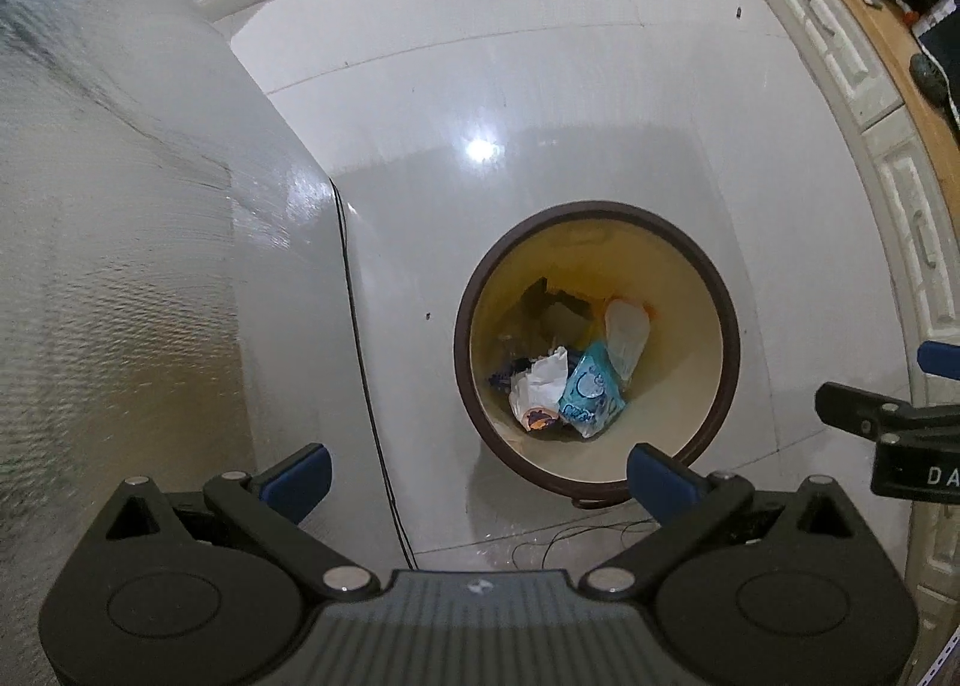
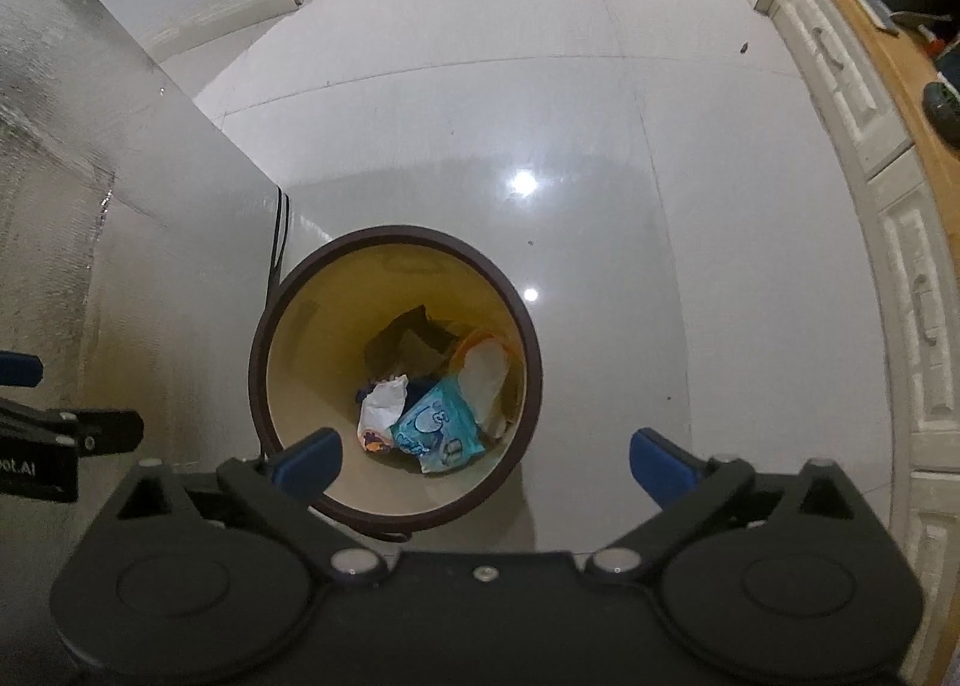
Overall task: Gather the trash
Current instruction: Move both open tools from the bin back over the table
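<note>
A round bin [image 1: 729, 320] [image 2: 259, 362] with a dark brown rim and cream inside stands on the white floor below both grippers. Inside it lie a light blue wrapper [image 1: 591, 395] [image 2: 438, 425], a crumpled white wrapper [image 1: 540, 386] [image 2: 381, 407], a clear plastic bag [image 1: 624, 335] [image 2: 486, 374] and dark scraps. My left gripper [image 1: 477, 476] hangs open and empty above the floor just left of the bin. My right gripper [image 2: 483, 467] is open wide over the bin's near rim, nothing between its blue fingers [image 2: 309, 461].
A silver foil-covered appliance side [image 1: 120, 266] [image 2: 72, 242] rises on the left, with a black cable [image 1: 366, 386] running down it. Cream cabinet drawers [image 1: 918, 218] [image 2: 918, 266] under a wooden counter curve along the right. White glossy floor [image 1: 510, 86] lies beyond the bin.
</note>
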### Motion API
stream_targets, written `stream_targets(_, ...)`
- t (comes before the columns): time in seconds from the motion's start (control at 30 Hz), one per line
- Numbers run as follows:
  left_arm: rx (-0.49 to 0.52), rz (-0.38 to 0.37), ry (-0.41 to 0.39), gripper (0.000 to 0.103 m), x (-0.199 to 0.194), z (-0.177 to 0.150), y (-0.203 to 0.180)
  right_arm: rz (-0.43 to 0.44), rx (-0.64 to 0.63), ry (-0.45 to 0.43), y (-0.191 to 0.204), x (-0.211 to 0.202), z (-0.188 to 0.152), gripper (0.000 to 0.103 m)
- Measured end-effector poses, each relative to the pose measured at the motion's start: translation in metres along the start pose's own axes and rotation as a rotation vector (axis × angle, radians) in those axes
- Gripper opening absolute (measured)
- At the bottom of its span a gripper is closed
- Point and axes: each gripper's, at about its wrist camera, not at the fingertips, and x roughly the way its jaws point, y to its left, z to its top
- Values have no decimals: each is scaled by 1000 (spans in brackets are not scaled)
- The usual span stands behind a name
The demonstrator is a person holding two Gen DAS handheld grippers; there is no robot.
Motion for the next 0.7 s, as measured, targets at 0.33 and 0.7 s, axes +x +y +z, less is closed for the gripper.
stream_targets(0.33, -10, -31, -85, 103, -41, -16, -3, -17, -23, -74, -3, -51, -13, 103)
stream_targets(0.7, -57, -125, -256, 103, -101, -27, -8, -49, 32, -227, -20, -114, -21, 103)
